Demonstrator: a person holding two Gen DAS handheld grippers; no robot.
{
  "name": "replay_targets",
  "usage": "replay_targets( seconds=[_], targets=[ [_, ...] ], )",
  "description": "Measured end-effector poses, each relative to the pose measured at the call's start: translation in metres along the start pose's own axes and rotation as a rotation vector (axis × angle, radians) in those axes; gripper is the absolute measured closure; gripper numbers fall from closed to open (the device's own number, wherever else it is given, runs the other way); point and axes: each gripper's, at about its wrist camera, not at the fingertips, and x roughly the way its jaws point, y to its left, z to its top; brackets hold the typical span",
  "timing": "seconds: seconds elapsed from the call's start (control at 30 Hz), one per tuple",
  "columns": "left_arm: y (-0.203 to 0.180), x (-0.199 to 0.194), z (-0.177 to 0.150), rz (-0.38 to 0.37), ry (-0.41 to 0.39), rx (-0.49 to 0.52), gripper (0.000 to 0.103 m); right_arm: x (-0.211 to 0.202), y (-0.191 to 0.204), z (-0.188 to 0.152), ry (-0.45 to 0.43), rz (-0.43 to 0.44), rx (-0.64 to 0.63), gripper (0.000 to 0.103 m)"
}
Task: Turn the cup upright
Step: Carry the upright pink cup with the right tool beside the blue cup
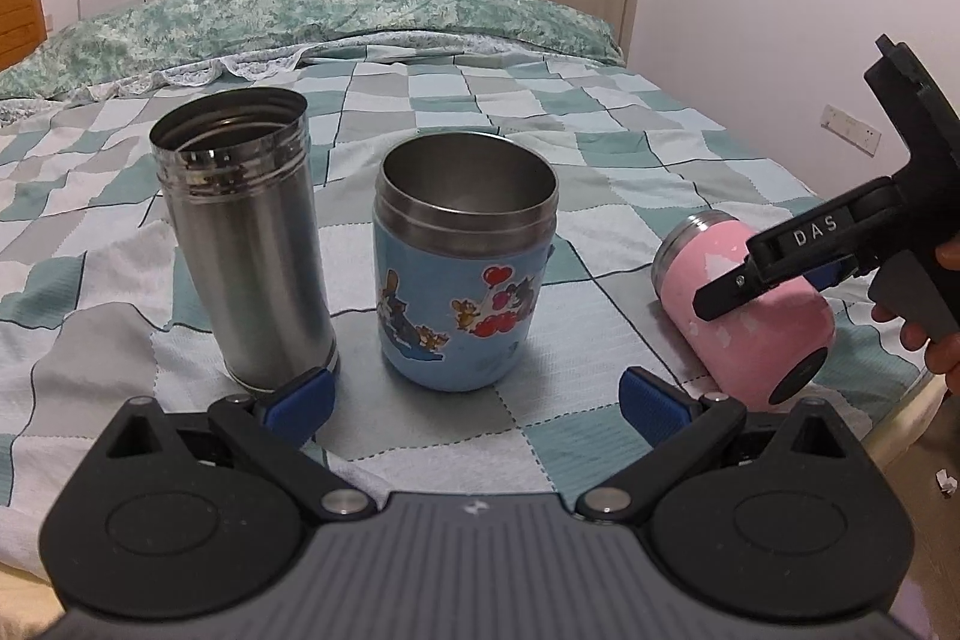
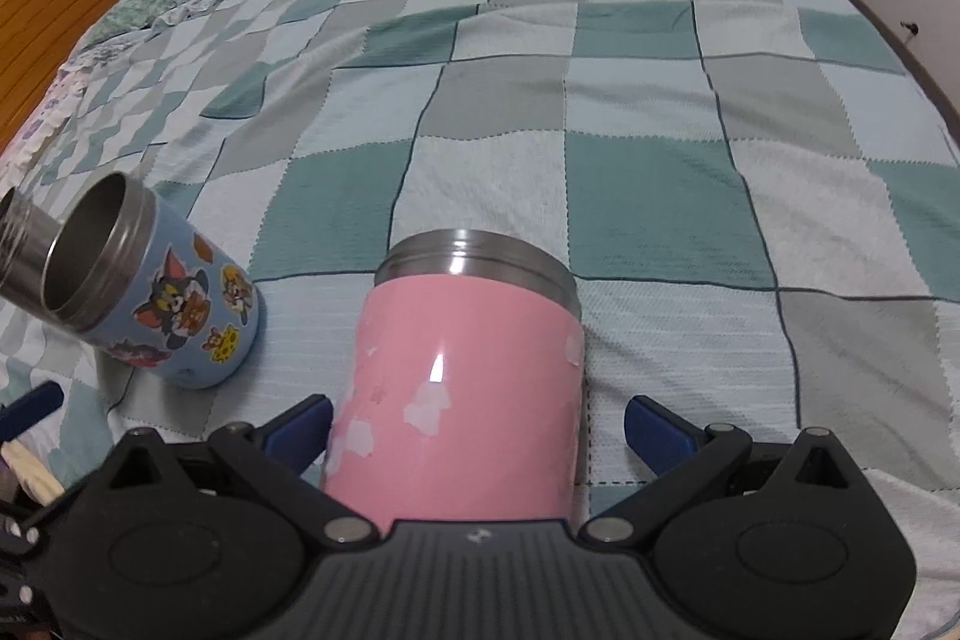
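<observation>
One pink cup [image 2: 462, 376] (on its side) lies between the spread right claw [image 2: 478, 427], seemingly untouched.

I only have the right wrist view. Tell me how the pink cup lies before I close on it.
Observer: In the left wrist view, the pink steel-rimmed cup lies on its side on the checked blanket, black base toward that camera.
Operator: Report the left gripper.
Observer: The left gripper is open and holds nothing; the blue cartoon cup stands upright beyond it.
Operator: Now the steel one at my left edge.
Observer: The tall bare steel cup stands upright, mouth open.
</observation>
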Motion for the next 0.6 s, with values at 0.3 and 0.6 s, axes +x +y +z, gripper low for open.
replay_targets(
  seconds=[0.3, 0.6],
  targets=[
    [0.0, -0.001, -0.001, -0.005, 0.0, -0.008, 0.0, 0.003, -0.004, -0.005, -0.007, 0.074, 0.033, 0.018],
    [0.0, -0.001, 0.0, -0.001, 0.001, -0.013, 0.0, -0.006, -0.011, -0.017, -0.06, 0.116, 0.047, 0.018]
  ],
)
